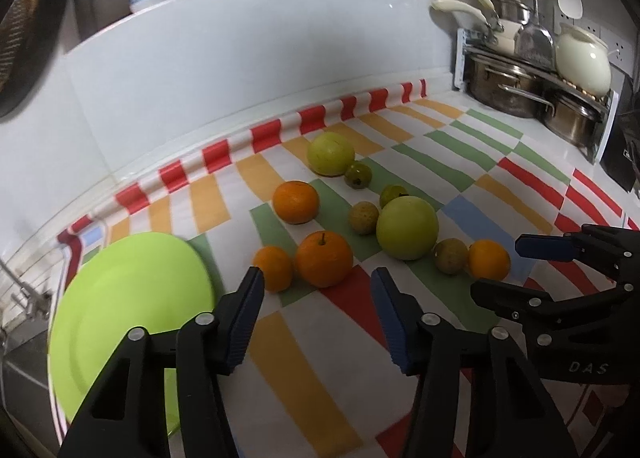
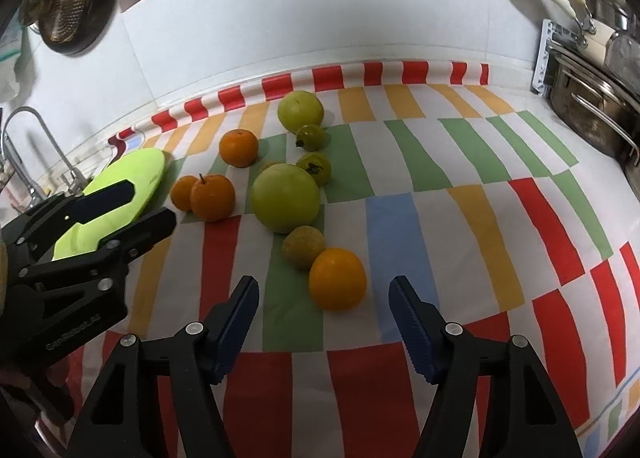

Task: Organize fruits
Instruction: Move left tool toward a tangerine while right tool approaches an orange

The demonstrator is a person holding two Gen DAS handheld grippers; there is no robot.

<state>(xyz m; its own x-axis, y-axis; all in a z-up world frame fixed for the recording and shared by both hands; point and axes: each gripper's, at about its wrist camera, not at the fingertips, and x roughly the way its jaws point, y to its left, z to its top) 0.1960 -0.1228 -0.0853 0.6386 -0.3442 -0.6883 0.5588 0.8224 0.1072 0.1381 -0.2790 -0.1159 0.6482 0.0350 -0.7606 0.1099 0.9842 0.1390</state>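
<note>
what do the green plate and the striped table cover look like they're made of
Green plate: likely plastic or melamine; flat, even lime colour with a soft sheen.
Striped table cover: probably vinyl or oilcloth; smooth, printed blocks, faintly glossy, curling up at the wall.

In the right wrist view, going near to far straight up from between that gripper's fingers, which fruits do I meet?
Orange → small brownish fruit → big green fruit → far green fruit by the wall. The right gripper is open, nothing in it.
</note>
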